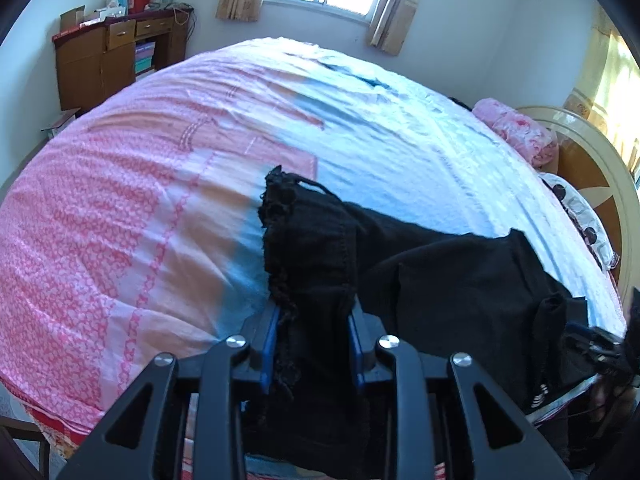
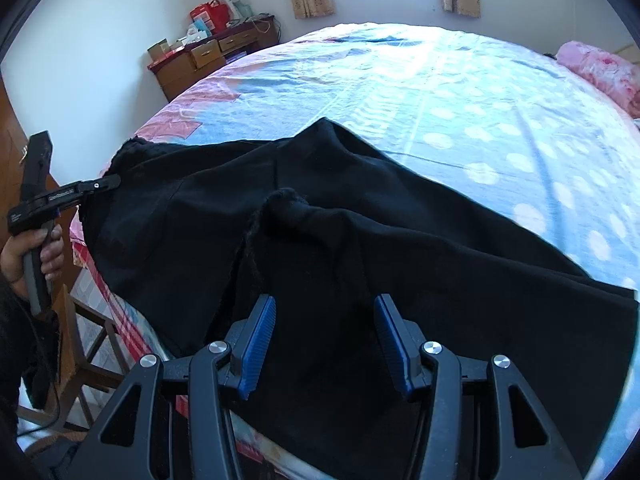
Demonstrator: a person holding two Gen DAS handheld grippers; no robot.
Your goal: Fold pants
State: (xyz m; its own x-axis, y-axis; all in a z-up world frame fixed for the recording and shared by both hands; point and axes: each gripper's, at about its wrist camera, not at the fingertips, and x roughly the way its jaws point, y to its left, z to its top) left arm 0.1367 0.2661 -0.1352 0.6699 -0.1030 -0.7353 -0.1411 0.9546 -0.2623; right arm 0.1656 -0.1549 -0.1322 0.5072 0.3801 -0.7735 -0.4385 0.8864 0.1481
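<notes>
Black pants (image 2: 320, 240) lie across the near edge of the bed (image 2: 460, 120). In the left wrist view the left gripper (image 1: 314, 312) has a bunched, frayed end of the pants (image 1: 308, 240) between its blue pads, and the cloth rises up over the fingers. The same gripper shows in the right wrist view at the far left (image 2: 108, 182), clamped on the pants' left end, held by a hand. The right gripper (image 2: 324, 308) has its jaws apart above the pants' middle, with a raised fold of cloth ahead of them. It shows dimly at the right edge of the left wrist view (image 1: 600, 344).
The bed has a pink and light blue sheet (image 1: 140, 200). A pink pillow (image 1: 516, 128) and a round headboard (image 1: 592, 152) are at the right. A wooden cabinet (image 1: 112, 60) with boxes stands by the far wall. A wooden stool (image 2: 88, 340) stands beside the bed.
</notes>
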